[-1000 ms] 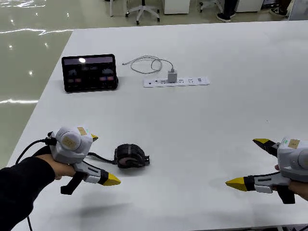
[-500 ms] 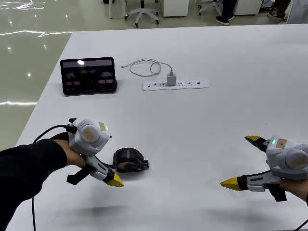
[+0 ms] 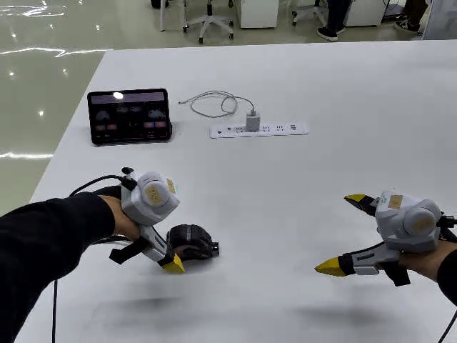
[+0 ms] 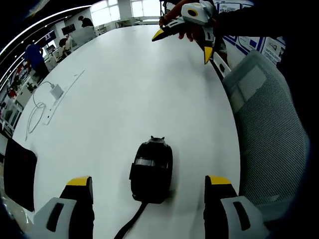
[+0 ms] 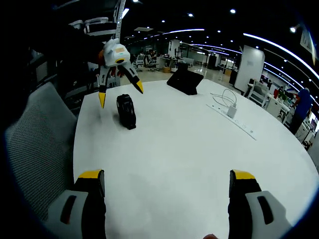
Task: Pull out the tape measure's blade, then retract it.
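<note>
A black tape measure lies on the white table near its front left, blade in, with a black strap trailing toward me. My left gripper is open and lowered over it. In the left gripper view the tape measure sits between the two yellow-tipped jaws of the left gripper, touching neither. My right gripper hovers open and empty at the front right, well apart from the tape. From the right gripper view, past that gripper, I see the tape measure under the left gripper.
A dark tablet stands at the back left. A white power strip with a charger and looped cable lies behind the work area. A grey mesh chair stands at the table's near edge.
My left gripper has moved right and down onto the tape measure, so its jaws now straddle it. The right gripper has drifted a little left. The tape measure has stayed put.
</note>
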`<state>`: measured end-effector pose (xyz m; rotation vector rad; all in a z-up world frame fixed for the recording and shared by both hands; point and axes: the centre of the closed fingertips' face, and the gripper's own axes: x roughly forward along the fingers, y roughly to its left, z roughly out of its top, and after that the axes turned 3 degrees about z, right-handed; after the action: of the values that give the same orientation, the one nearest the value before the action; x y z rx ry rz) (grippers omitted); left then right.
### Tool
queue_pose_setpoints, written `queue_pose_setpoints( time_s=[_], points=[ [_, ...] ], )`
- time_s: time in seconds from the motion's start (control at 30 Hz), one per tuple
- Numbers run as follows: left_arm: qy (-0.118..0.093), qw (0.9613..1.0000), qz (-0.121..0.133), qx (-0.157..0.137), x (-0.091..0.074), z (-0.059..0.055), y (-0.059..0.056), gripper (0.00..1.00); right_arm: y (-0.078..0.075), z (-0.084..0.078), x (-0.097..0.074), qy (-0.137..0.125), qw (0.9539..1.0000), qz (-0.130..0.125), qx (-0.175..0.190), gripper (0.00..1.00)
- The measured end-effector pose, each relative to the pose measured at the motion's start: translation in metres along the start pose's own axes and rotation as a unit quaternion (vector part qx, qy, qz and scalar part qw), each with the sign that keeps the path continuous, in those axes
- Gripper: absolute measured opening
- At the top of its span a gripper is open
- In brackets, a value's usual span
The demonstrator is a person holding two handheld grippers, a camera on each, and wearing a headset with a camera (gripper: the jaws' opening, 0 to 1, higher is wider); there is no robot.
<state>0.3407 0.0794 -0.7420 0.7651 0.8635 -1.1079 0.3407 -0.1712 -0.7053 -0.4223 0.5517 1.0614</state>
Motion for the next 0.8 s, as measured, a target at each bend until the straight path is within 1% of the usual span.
queue_pose_setpoints(
  time_s=[0.03, 0.1, 0.17, 0.2, 0.23, 0.3, 0.33, 0.37, 0.43, 0.47, 0.57, 0.6, 0.67, 0.77, 0.8],
  points=[
    [0.003, 1.0000, -0.002, 0.004, 0.001, 0.000, 0.000, 0.85, 0.001, 0.001, 0.005, 0.002, 1.0000, 0.004, -0.001, 1.00],
    [0.002, 1.0000, -0.004, 0.008, 0.004, 0.002, -0.001, 0.82, 0.006, 0.003, 0.011, 0.002, 0.9999, 0.014, -0.006, 1.00],
    [0.001, 0.9998, -0.015, 0.009, 0.007, 0.003, -0.004, 0.81, 0.012, 0.007, 0.020, 0.001, 0.9996, 0.027, -0.013, 1.00],
    [0.002, 0.9998, -0.018, 0.011, 0.008, 0.003, -0.005, 0.78, 0.013, 0.009, 0.023, 0.002, 0.9994, 0.030, -0.014, 1.00],
    [0.001, 0.9996, -0.020, 0.021, 0.009, 0.004, -0.007, 0.76, 0.017, 0.012, 0.028, 0.001, 0.9991, 0.038, -0.019, 1.00],
    [-0.004, 0.9992, -0.021, 0.033, 0.012, 0.006, -0.006, 0.70, 0.022, 0.016, 0.037, 0.001, 0.9987, 0.047, -0.020, 1.00],
    [-0.006, 0.9992, -0.024, 0.030, 0.013, 0.007, -0.007, 0.69, 0.025, 0.019, 0.040, -0.001, 0.9983, 0.054, -0.020, 1.00],
    [-0.013, 0.9991, -0.031, 0.027, 0.014, 0.010, -0.009, 0.69, 0.028, 0.023, 0.045, -0.001, 0.9978, 0.062, -0.023, 1.00],
    [-0.020, 0.9987, -0.037, 0.028, 0.016, 0.013, -0.011, 0.67, 0.031, 0.027, 0.052, 0.001, 0.9971, 0.070, -0.030, 1.00],
    [-0.020, 0.9987, -0.037, 0.028, 0.017, 0.015, -0.010, 0.65, 0.034, 0.032, 0.057, -0.001, 0.9963, 0.079, -0.034, 1.00],
    [-0.014, 0.9988, -0.034, 0.033, 0.022, 0.017, -0.010, 0.55, 0.039, 0.040, 0.066, 0.000, 0.9950, 0.089, -0.045, 1.00],
    [-0.016, 0.9986, -0.035, 0.036, 0.023, 0.019, -0.011, 0.52, 0.041, 0.042, 0.068, 0.000, 0.9945, 0.093, -0.046, 1.00],
    [-0.019, 0.9986, -0.034, 0.036, 0.024, 0.024, -0.011, 0.49, 0.044, 0.045, 0.074, -0.001, 0.9936, 0.101, -0.051, 1.00],
    [-0.011, 0.9985, -0.026, 0.048, 0.026, 0.023, -0.007, 0.40, 0.047, 0.050, 0.080, 0.003, 0.9924, 0.109, -0.057, 1.00],
    [-0.011, 0.9983, -0.025, 0.052, 0.025, 0.023, -0.006, 0.37, 0.048, 0.053, 0.082, 0.003, 0.9919, 0.112, -0.060, 1.00]
  ],
)
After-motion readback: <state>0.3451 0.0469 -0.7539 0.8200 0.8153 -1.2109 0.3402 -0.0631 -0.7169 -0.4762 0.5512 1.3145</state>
